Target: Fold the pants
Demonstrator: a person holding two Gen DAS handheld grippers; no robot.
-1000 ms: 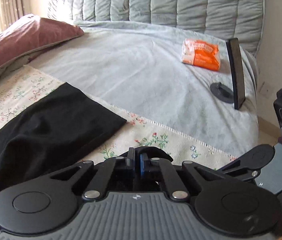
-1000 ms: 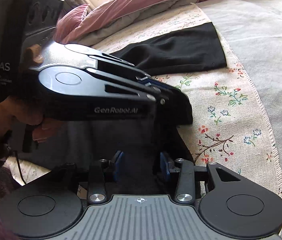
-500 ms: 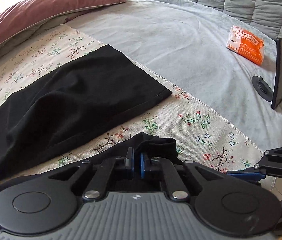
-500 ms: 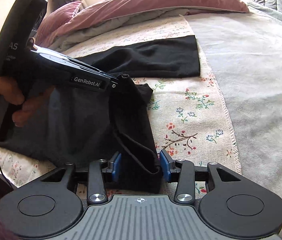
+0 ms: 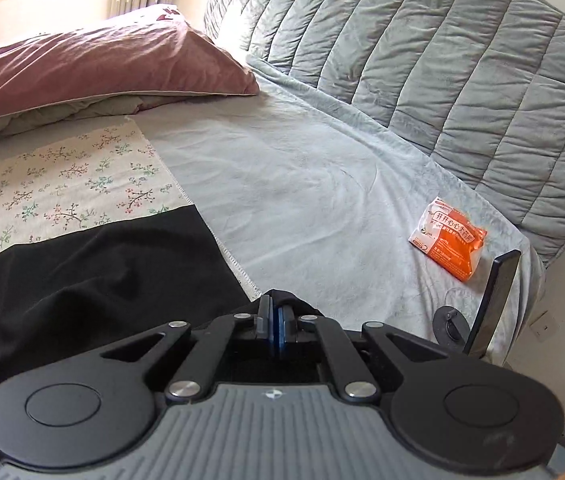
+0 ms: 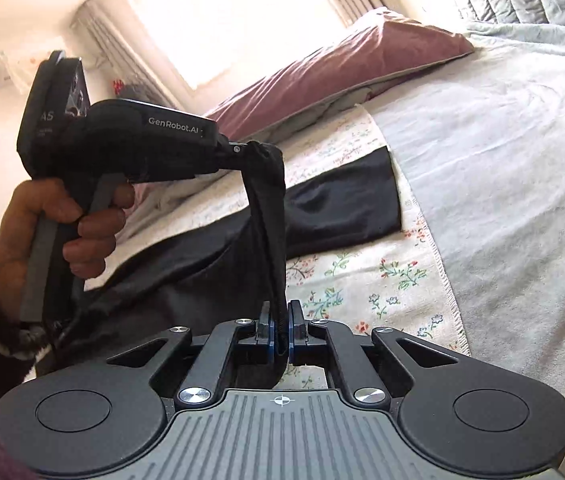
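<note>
Black pants (image 6: 342, 200) lie on a floral cloth (image 6: 394, 280) spread over the bed. In the right wrist view my left gripper (image 6: 244, 148), held in a person's hand (image 6: 74, 232), is shut on a bunched edge of the pants and holds it up off the bed. A taut strip of fabric runs down from there to my right gripper (image 6: 280, 320), whose jaws are closing on it with the pads pressed against it. In the left wrist view my left gripper (image 5: 274, 312) shows black fabric pinched between its pads, and the pants (image 5: 82, 280) spread out to the left.
A maroon pillow (image 5: 82, 68) lies at the head of the bed beside a quilted grey cover (image 5: 442, 60). An orange packet (image 5: 448, 240) and a phone on a stand (image 5: 494, 300) sit on the grey blanket (image 5: 302, 184) to the right. A window (image 6: 222, 12) is behind.
My right gripper has gone from open around the fabric to shut on it. Both grippers have risen, lifting the pants' edge off the bed, and the left gripper has rolled.
</note>
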